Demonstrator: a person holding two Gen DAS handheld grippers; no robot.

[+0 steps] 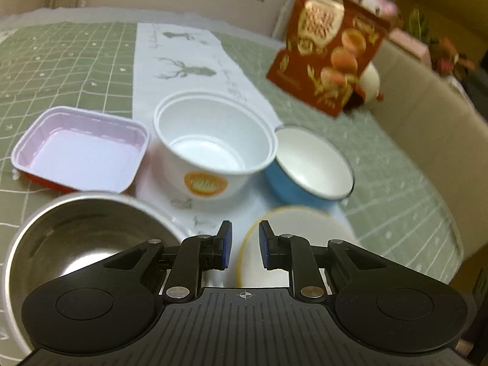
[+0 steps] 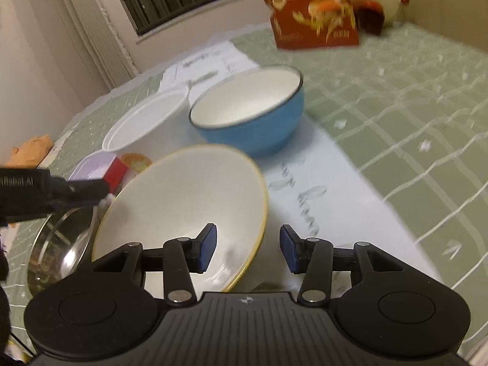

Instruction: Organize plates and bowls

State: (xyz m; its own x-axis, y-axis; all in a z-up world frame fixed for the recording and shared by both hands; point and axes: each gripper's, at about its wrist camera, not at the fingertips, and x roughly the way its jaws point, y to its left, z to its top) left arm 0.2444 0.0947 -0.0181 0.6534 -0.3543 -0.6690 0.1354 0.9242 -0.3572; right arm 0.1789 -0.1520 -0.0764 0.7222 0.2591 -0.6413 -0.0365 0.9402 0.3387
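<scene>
White bowls: three (image 1: pixel 213 152), one steel bowl (image 1: pixel 76 238); left claw (image 1: pixel 245 248) and right claw (image 2: pixel 248 248) released.

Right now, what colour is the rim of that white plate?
Yellow rim on the white plate, clearest in the right wrist view.

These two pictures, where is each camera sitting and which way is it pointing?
Left wrist: on the left gripper, looking along its open fingers over a steel bowl, pink tray, paper bowl and blue bowl.
Right wrist: on the right gripper, fingers open astride the rim of a white plate; the left gripper shows at the left edge.
Shared: blue bowl, white plate, steel bowl, red box.
</scene>
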